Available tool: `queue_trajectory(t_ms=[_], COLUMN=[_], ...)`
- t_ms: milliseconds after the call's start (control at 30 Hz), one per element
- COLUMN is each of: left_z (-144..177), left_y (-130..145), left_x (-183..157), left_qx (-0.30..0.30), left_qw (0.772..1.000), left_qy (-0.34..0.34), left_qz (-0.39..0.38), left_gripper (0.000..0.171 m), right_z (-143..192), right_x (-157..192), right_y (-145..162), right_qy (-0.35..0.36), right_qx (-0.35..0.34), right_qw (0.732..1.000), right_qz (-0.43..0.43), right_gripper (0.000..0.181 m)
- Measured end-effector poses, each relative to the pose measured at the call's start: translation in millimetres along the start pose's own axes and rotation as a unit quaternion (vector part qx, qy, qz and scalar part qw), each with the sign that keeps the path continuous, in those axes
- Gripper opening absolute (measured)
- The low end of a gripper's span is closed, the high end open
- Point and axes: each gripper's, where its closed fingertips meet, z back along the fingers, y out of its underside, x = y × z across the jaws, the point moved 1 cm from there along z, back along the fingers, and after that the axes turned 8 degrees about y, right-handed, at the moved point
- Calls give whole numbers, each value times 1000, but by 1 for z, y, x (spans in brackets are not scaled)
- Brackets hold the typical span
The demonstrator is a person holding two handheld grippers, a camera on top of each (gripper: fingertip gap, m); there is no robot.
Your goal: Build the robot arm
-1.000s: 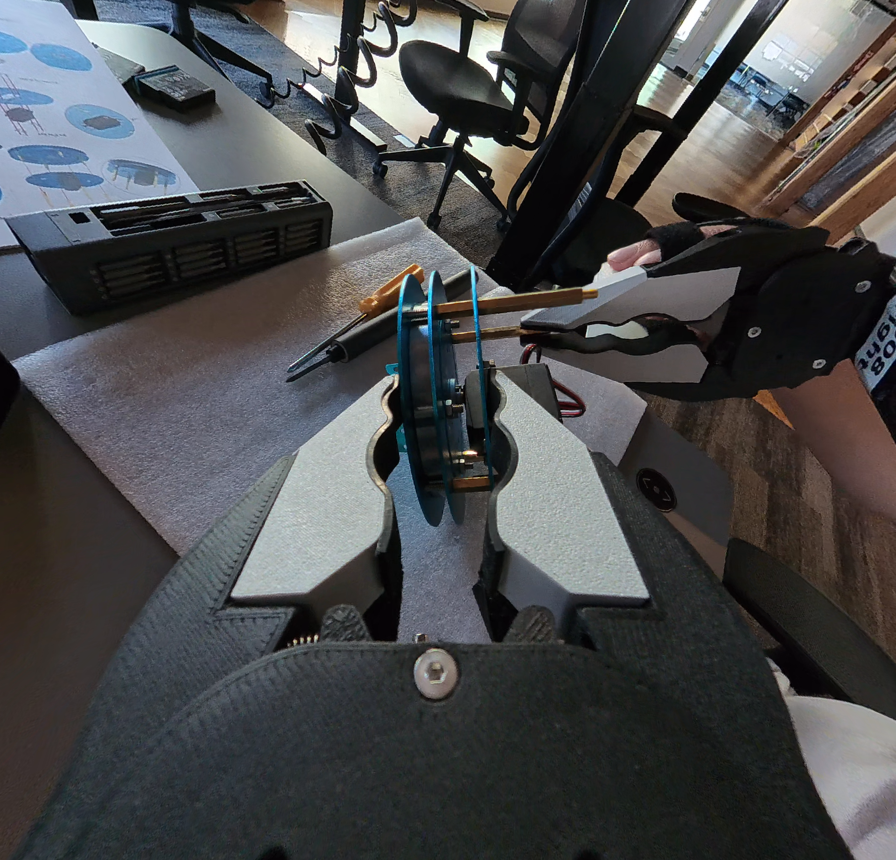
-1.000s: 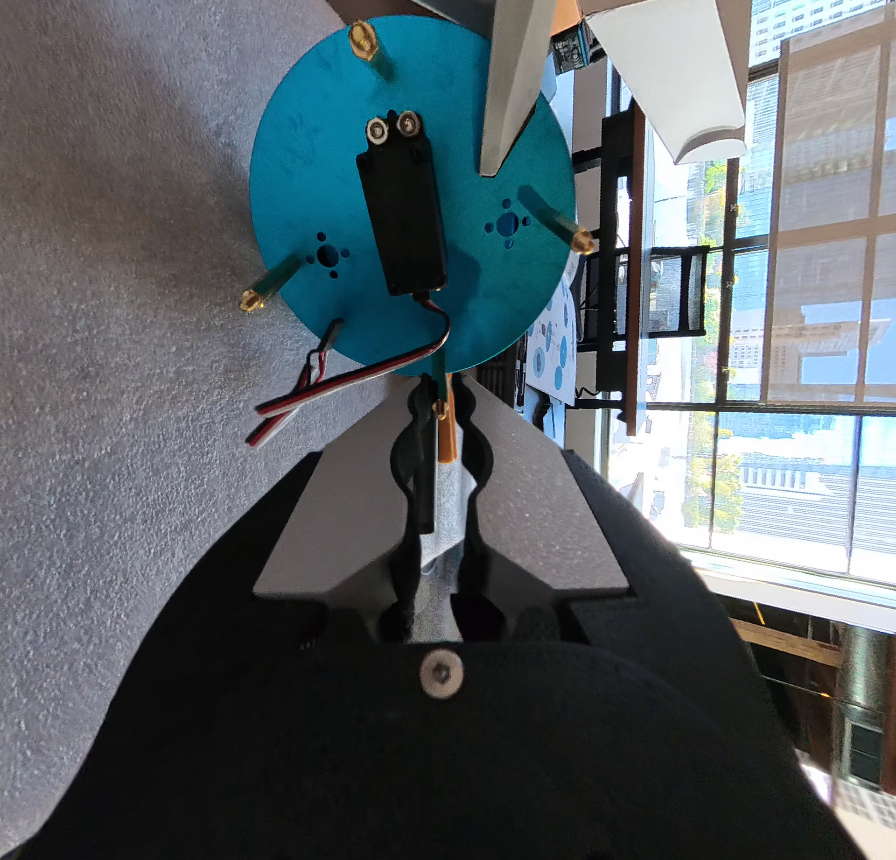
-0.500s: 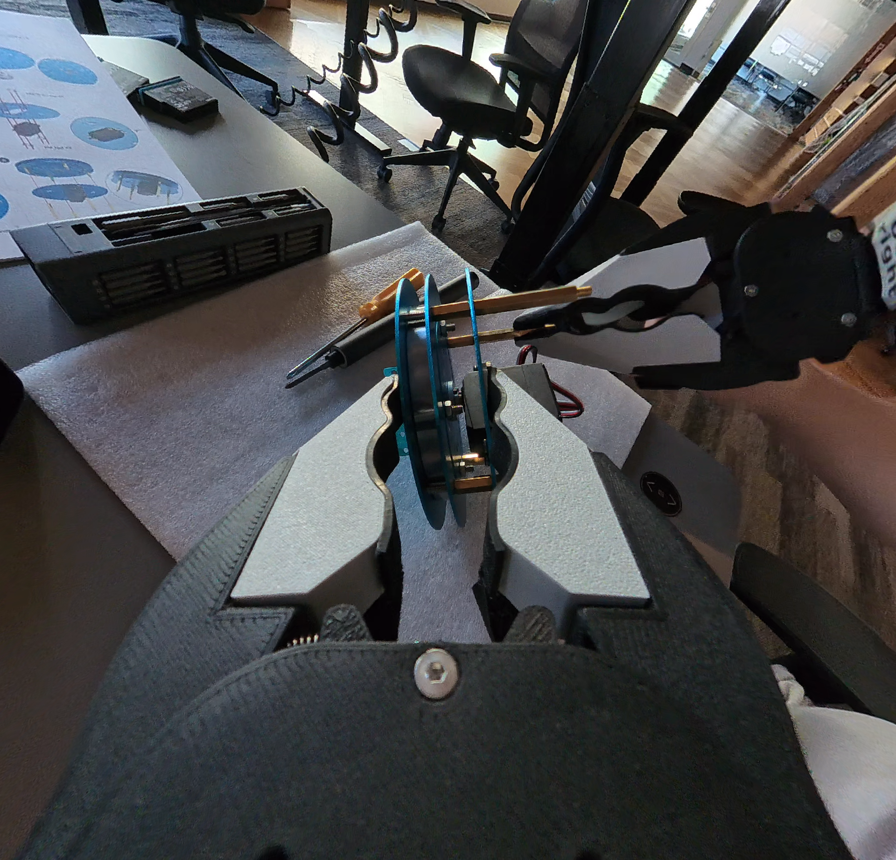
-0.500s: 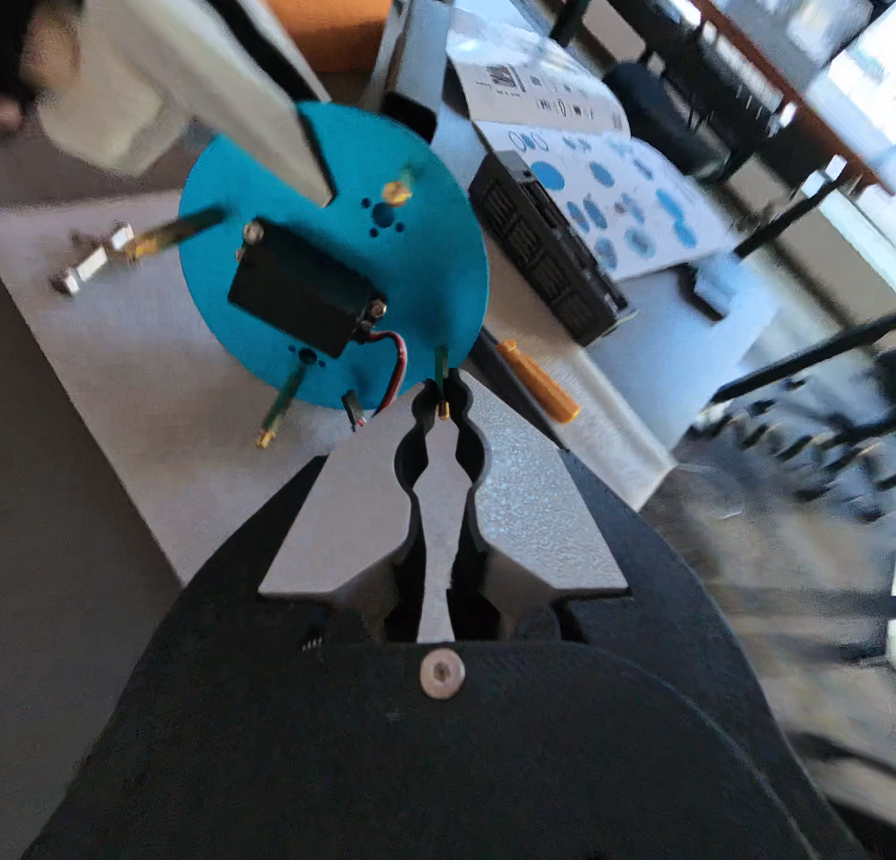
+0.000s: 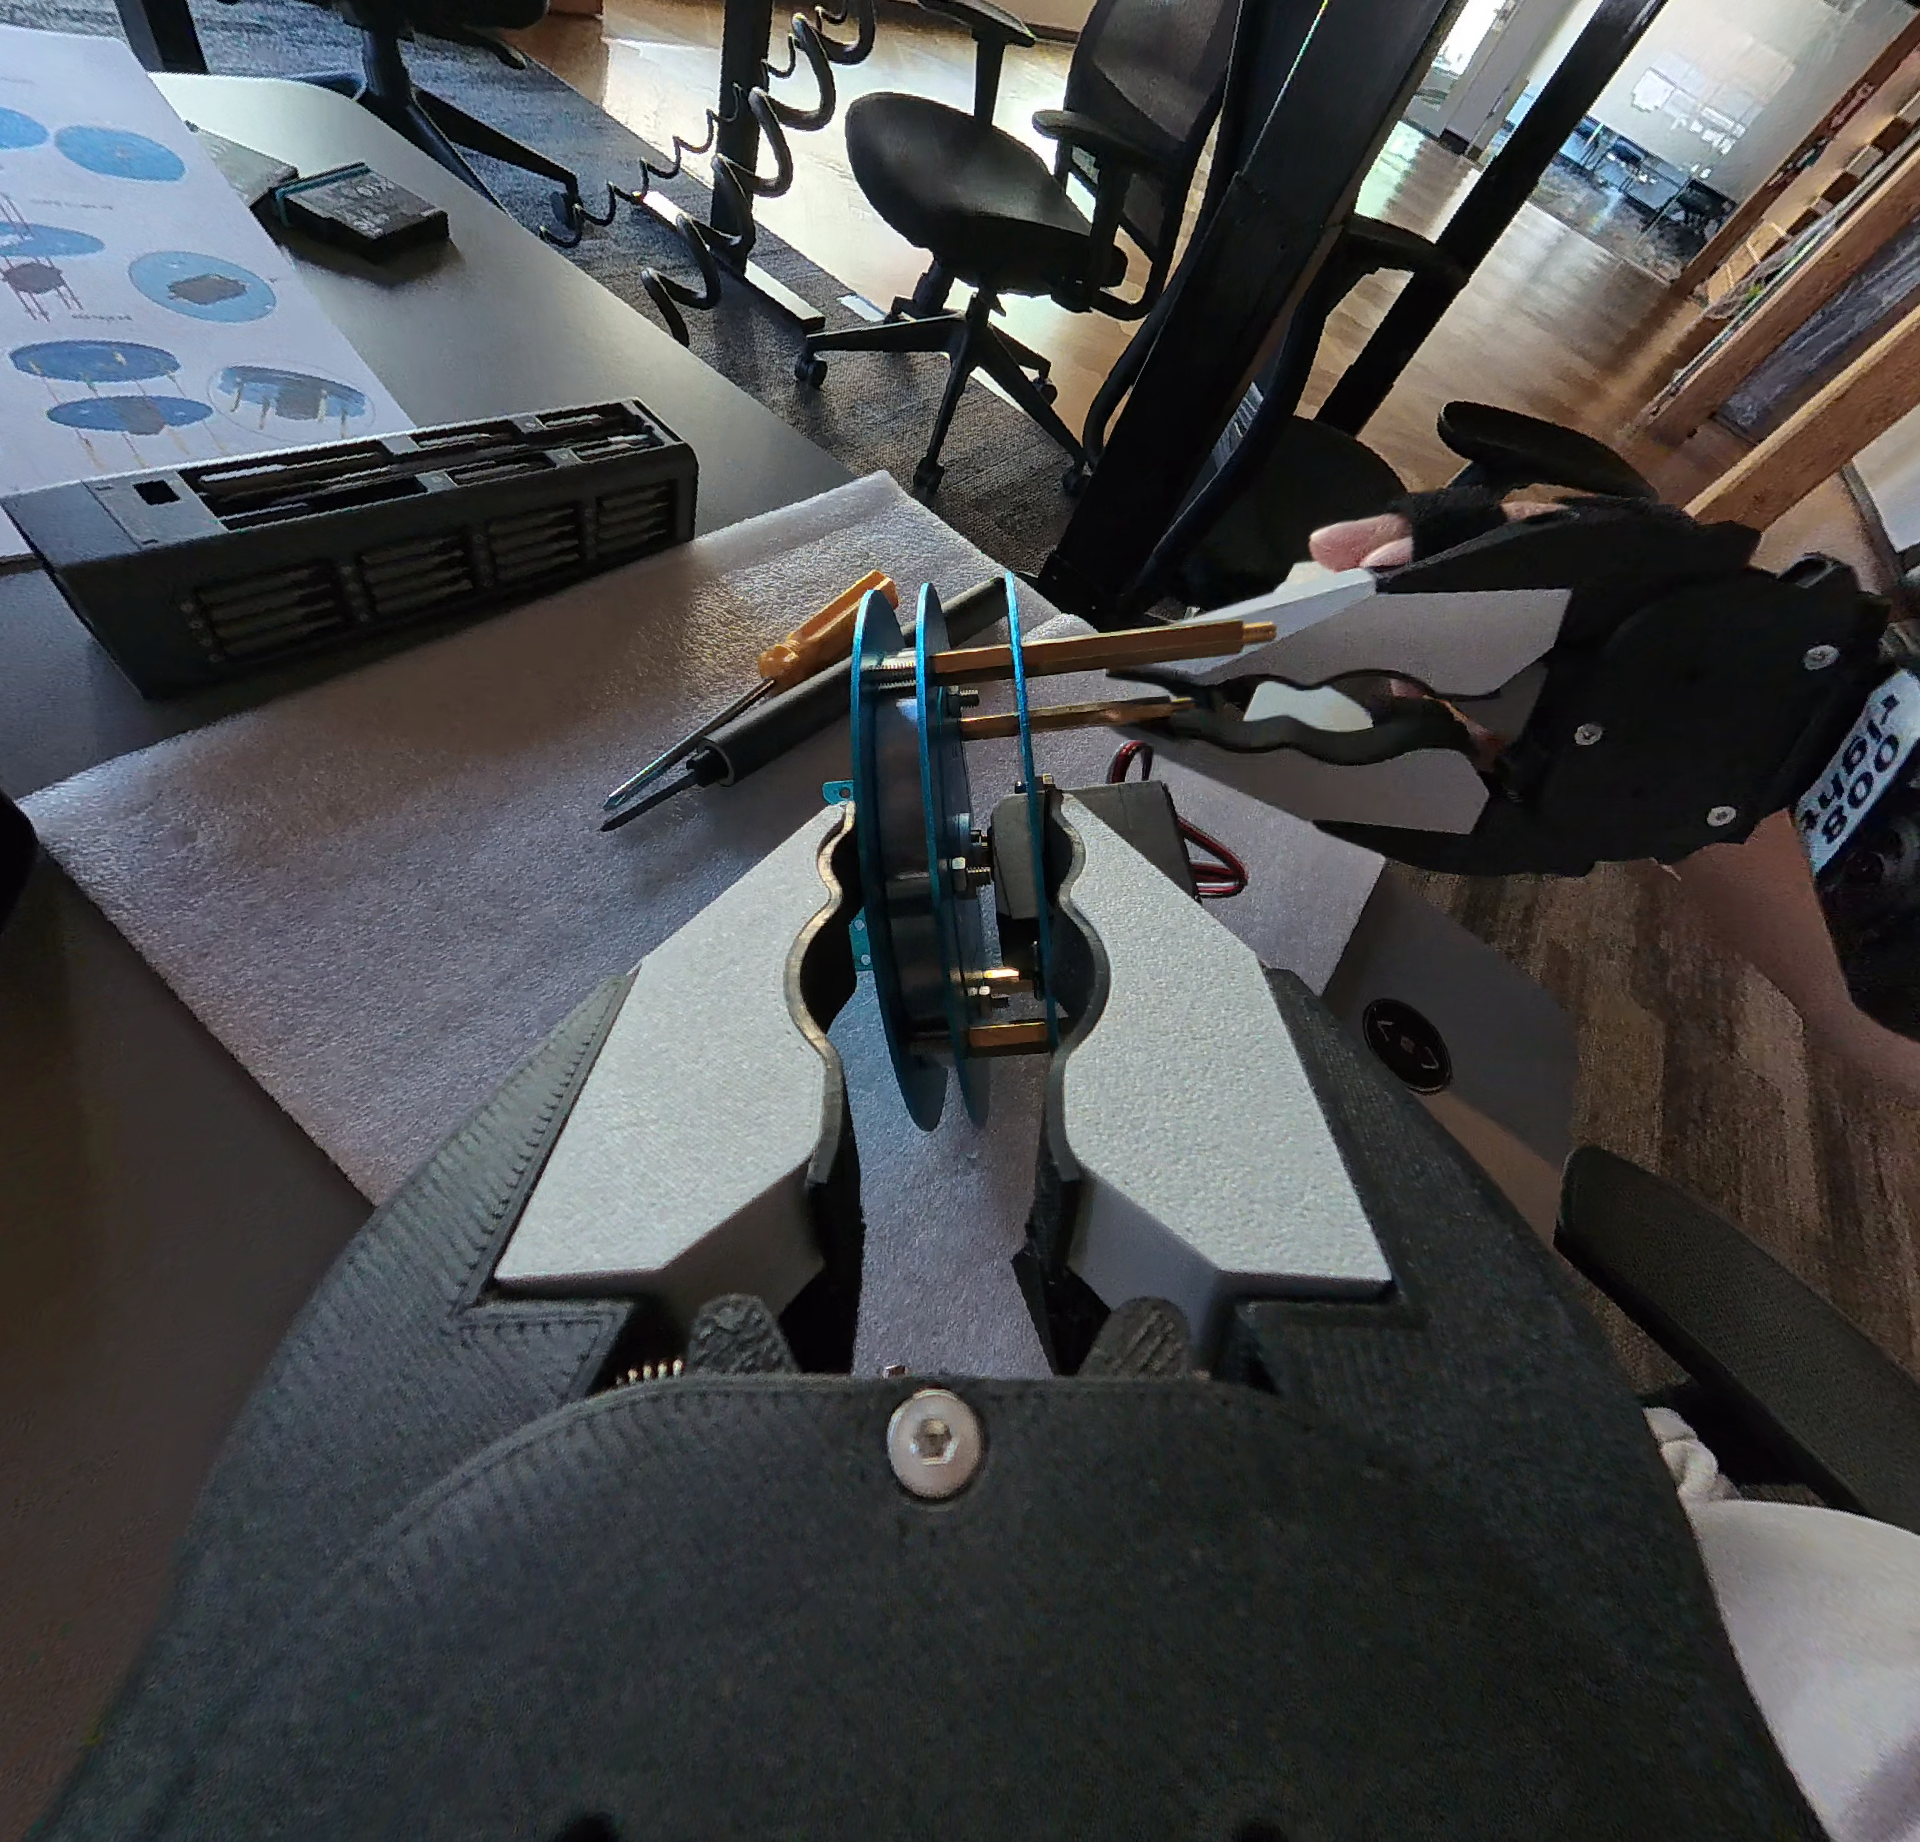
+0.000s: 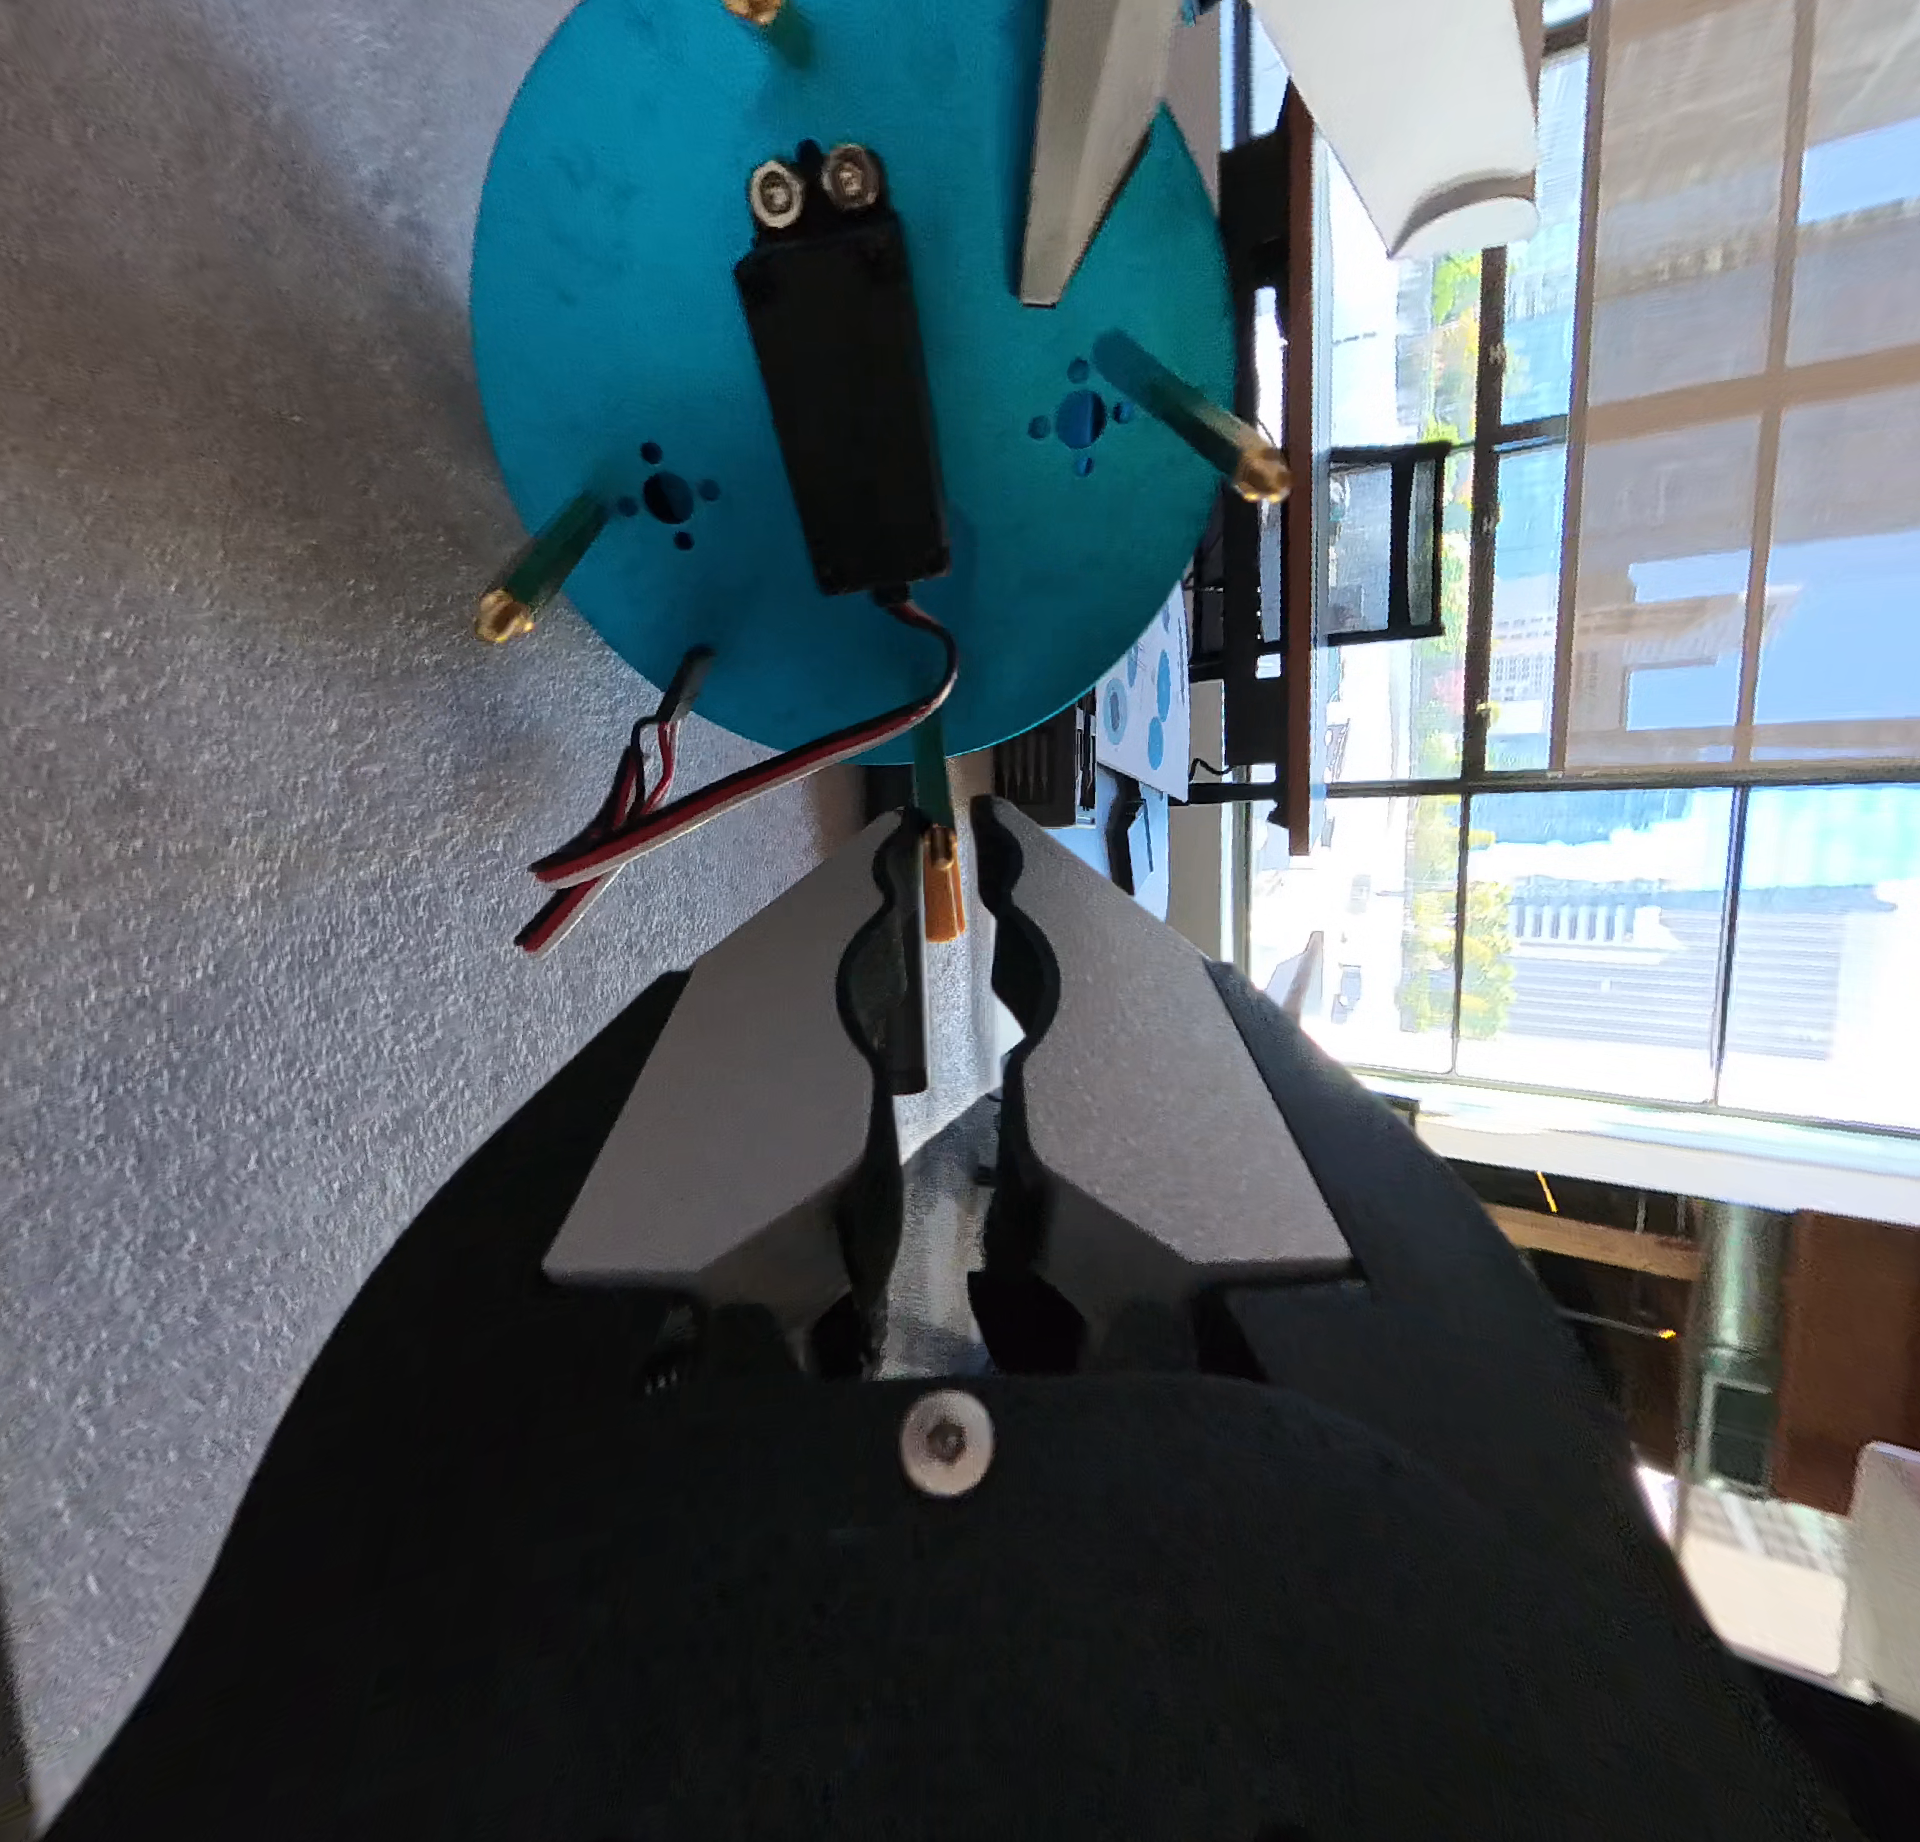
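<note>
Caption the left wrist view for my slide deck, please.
Left gripper clamps a stack of blue discs on edge over grey foam while the right gripper meets a brass standoff.

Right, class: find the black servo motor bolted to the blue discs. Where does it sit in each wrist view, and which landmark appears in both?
Left wrist view: the black servo motor is seen edge-on at centre, just right of the blue discs, between the left gripper fingers.
Right wrist view: the servo lies face-on, upper centre, on the disc.
Shared landmark: its red, white and black wires.
</note>
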Motion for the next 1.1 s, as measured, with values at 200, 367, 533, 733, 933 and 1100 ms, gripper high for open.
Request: queue_trajectory(t_ms=[200,367,533,733,933,1100], left_z=[-1,-1,-2,-2,-3,-4], left_y=[-1,-1,-1,-1,-1,-1], left_x=[0,0,-2,1,-1,-6], left_qx=[1,0,0,3,4,7], left_qw=[1000,1000,1000,1000,1000,999], left_qy=[1,1,1,-4,-9,-10], left_qz=[1,0,-7,-8,-17,-31], left_gripper=[32,32,32,33,33,32], right_z=[-2,-3,-2,-5,-3,2], right_x=[2,2,4,5,8,14], right_y=[0,-1,1,2,3,3], right_qy=[-1,18,-19,-89,-101,-122], right_qx=[-9,-16,-1,30,61,68], right_qw=[997,992,1000,964,889,807], right_qz=[78,123,24,-247,-443,-574], right_gripper=[5,5,4,4,5,5])
